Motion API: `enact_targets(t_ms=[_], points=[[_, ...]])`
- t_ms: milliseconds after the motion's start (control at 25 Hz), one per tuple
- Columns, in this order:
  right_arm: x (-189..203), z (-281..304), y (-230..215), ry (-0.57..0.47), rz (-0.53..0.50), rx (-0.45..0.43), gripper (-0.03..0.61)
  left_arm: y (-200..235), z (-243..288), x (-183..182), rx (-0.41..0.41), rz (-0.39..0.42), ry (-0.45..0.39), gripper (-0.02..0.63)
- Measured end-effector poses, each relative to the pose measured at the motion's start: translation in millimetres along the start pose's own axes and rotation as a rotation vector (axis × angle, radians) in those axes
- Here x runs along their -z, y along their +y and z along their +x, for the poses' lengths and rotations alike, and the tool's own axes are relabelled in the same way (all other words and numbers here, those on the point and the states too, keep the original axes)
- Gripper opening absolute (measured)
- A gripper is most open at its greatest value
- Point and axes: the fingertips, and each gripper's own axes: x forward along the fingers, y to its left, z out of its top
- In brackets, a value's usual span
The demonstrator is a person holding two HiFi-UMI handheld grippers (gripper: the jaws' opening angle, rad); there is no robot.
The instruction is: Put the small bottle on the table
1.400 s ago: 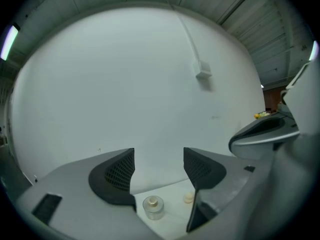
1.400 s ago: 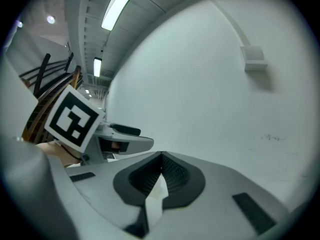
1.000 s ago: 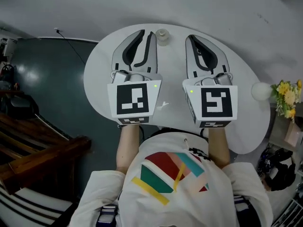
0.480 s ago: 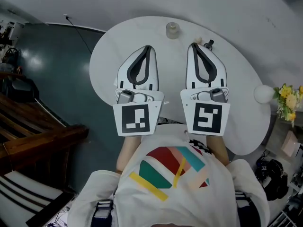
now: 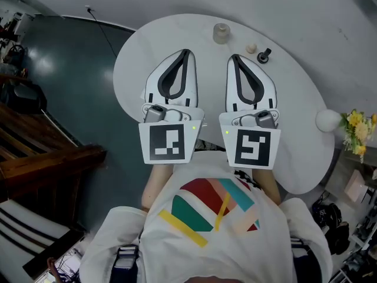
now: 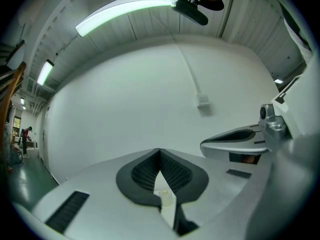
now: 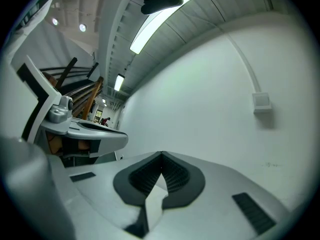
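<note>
The small clear bottle (image 5: 221, 33) with a pale cap stands upright on the round white table (image 5: 300, 111), near its far edge. My left gripper (image 5: 185, 52) hovers over the table short of the bottle and to its left, jaws shut with nothing between them. My right gripper (image 5: 234, 57) hangs beside it, also shut and empty, with the bottle ahead and slightly left of its tips. In the left gripper view the ribbed pads (image 6: 172, 171) meet at the tip, and a small pale shape (image 6: 165, 198), probably the bottle, shows through the gap below. In the right gripper view the pads (image 7: 172, 176) are closed too.
A small cream ball (image 5: 251, 48) and a small black object (image 5: 264, 55) lie on the table right of the bottle. A white globe (image 5: 327, 120) and yellow flowers (image 5: 358, 125) stand past the right rim. Dark green floor (image 5: 65, 81) and wooden steps (image 5: 41, 170) lie to the left.
One second ago the left jaws stood open beside the bottle. Now they are shut, and both grippers have drawn back toward the person, leaving the bottle standing alone on the table.
</note>
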Motion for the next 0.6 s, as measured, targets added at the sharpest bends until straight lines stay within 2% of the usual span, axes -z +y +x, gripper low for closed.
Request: enact_targets(t_ms=[600], points=[[4.8,-3.8,-3.6,0.004,0.037,0.003,0.011,-7.5,-3.5,6.8,0.023,0.005,0.028,0.017]])
